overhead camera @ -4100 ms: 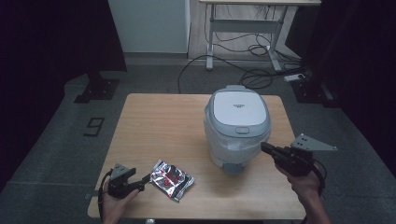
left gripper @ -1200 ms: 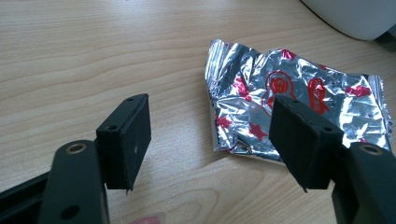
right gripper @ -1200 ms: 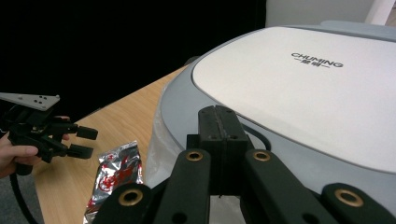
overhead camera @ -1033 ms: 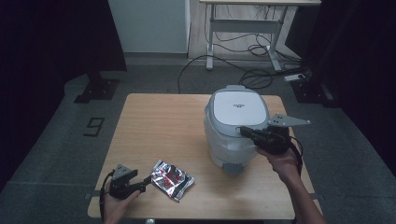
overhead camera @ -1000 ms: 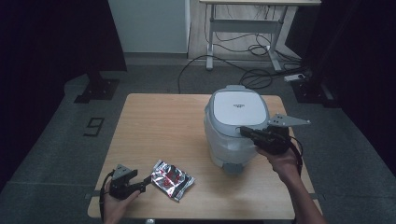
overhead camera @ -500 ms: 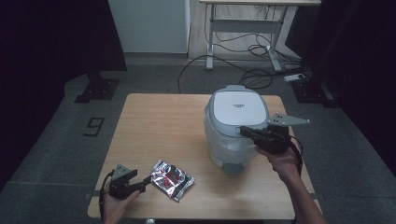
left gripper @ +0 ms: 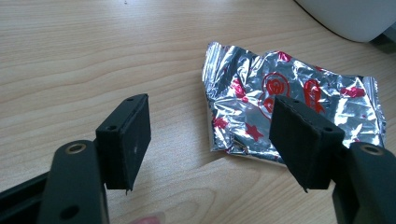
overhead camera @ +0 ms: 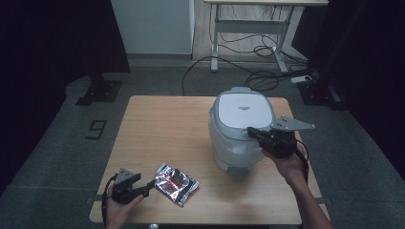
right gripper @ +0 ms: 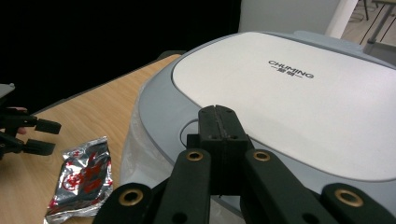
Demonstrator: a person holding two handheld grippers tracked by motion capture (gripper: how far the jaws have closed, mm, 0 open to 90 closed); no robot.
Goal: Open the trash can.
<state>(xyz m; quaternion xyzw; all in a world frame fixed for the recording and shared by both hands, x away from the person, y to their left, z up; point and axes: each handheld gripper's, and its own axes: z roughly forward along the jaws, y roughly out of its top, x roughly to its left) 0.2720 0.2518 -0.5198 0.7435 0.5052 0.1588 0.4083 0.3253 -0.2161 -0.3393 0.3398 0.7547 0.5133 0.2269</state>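
Two grippers work around the cooker (overhead camera: 241, 129), which stands on the table's (overhead camera: 162, 124) far right part. With its jaws clenched together on nothing, the right gripper (overhead camera: 250, 130) has its tips at the cooker's near lid edge. Well left of the cooker near the front edge, the left gripper (overhead camera: 152, 183) sits with jaws spread, just beside the foil packet (overhead camera: 176, 182).
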